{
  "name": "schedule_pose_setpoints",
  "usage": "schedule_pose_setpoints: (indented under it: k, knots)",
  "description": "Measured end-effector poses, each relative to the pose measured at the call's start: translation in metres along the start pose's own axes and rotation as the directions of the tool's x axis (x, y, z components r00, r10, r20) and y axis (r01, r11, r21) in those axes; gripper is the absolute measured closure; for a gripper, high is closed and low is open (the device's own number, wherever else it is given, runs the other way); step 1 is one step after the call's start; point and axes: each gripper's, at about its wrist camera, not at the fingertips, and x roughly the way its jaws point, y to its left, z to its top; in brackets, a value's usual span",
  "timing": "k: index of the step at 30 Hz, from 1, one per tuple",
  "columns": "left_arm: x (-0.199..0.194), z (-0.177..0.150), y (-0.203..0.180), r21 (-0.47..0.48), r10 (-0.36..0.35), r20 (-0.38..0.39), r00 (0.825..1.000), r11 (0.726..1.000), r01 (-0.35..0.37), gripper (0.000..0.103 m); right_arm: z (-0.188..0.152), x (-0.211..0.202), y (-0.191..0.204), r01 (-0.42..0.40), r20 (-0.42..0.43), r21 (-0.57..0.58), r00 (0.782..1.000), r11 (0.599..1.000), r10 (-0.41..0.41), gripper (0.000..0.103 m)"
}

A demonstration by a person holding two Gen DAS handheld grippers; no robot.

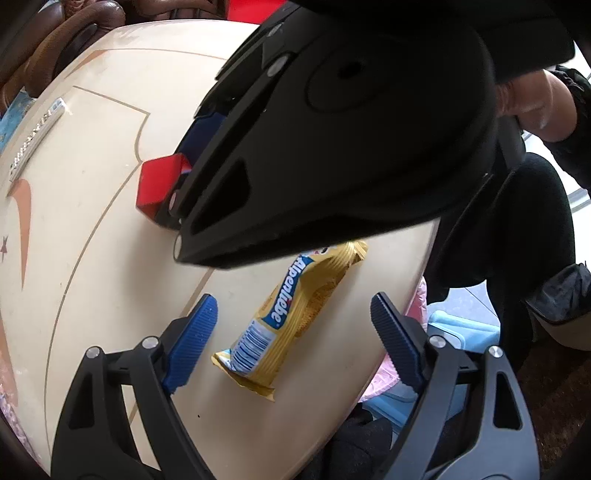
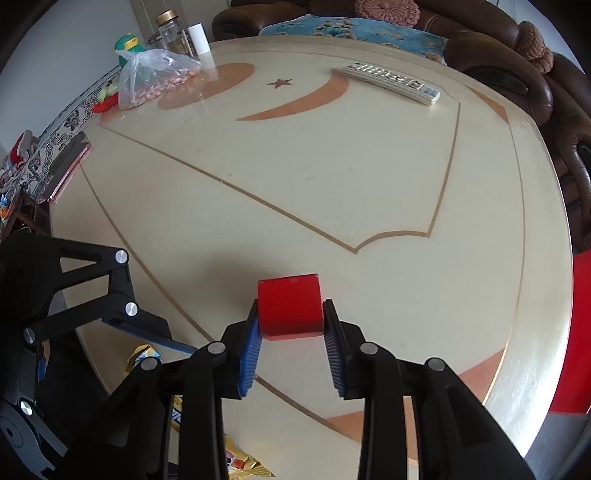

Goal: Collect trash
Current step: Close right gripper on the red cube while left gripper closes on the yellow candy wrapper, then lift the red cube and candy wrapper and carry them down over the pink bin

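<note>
A gold Alpenliebe candy wrapper (image 1: 291, 317) lies on the cream table (image 1: 92, 221) near its edge. My left gripper (image 1: 291, 314) is open, with one blue pad on each side of the wrapper, just above it. My right gripper (image 2: 291, 325) is shut on a small red box (image 2: 290, 308), its blue pads pressed on the box's two sides. The right gripper's black body (image 1: 332, 129) fills the top of the left wrist view, with the red box (image 1: 162, 184) at its tip. The left gripper's arm (image 2: 92, 295) and part of the wrapper (image 2: 142, 356) show at lower left in the right wrist view.
A white remote (image 2: 393, 82) lies at the far right of the table (image 2: 332, 166). A plastic bag of nuts (image 2: 155, 79), a glass jar (image 2: 173, 33) and a phone (image 2: 68, 168) sit at the far left. A brown sofa (image 2: 517, 74) is behind. A light blue bin with a pink liner (image 1: 447, 332) stands below the table edge.
</note>
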Motion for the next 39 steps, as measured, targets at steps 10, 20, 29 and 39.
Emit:
schedule_pose_setpoints:
  k: [10, 20, 29, 39]
  knots:
    - [0.0, 0.0, -0.003, -0.028, 0.103, -0.01, 0.995, 0.994, -0.103, 0.066, -0.011, -0.013, -0.027, 0.074, 0.007, 0.097, 0.997, 0.993, -0.075, 0.072]
    - [0.001, 0.0, -0.023, -0.055, 0.172, -0.003, 0.985, 0.984, -0.172, 0.08, -0.025, -0.035, -0.041, 0.092, 0.039, 0.165, 0.994, 0.982, -0.1, 0.072]
    - [-0.018, -0.005, -0.01, -0.177, 0.229, 0.052, 0.972, 0.96, -0.217, 0.083, -0.041, -0.06, -0.045, 0.119, 0.069, 0.204, 0.988, 0.972, -0.136, 0.072]
    - [-0.043, -0.011, -0.012, -0.271, 0.265, 0.119, 0.957, 0.936, -0.225, 0.084, -0.05, -0.079, -0.038, 0.142, 0.089, 0.222, 0.982, 0.965, -0.166, 0.072]
